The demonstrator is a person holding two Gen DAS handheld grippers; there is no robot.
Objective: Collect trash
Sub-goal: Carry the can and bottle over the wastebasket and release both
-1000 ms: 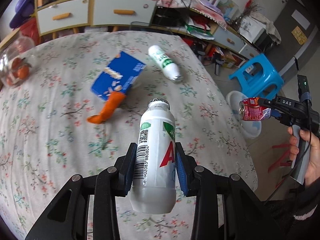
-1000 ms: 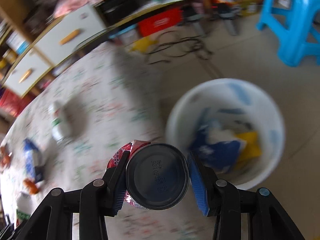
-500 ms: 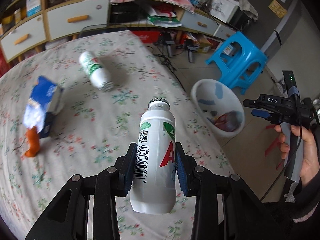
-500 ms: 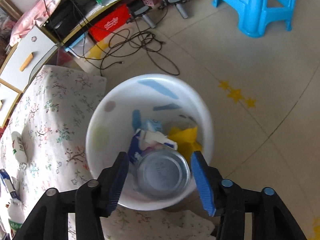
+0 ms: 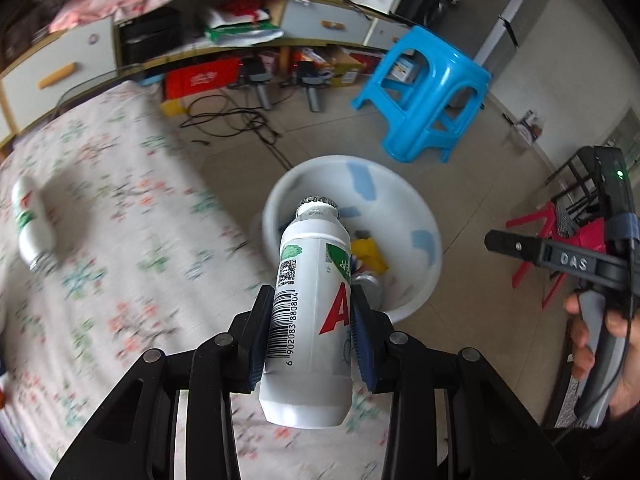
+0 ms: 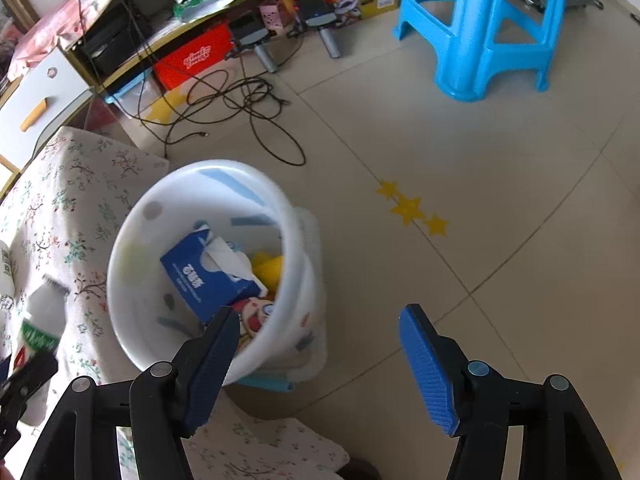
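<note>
Left gripper [image 5: 312, 344] pinches the bottle [image 5: 310, 320] mid-body, probably light and slick; right gripper [image 6: 320, 356] opening, empty, beside the bin [image 6: 132, 216]

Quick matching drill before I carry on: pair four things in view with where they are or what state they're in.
Things:
1. white bottle
2. right gripper
3. blue tissue box
4. second bottle

States:
a. lying on the floral cloth
b. inside the white bin
c. clamped in the left gripper
d. jaws opening, nothing between them

Pairs: 1-c, 2-d, 3-b, 4-a
</note>
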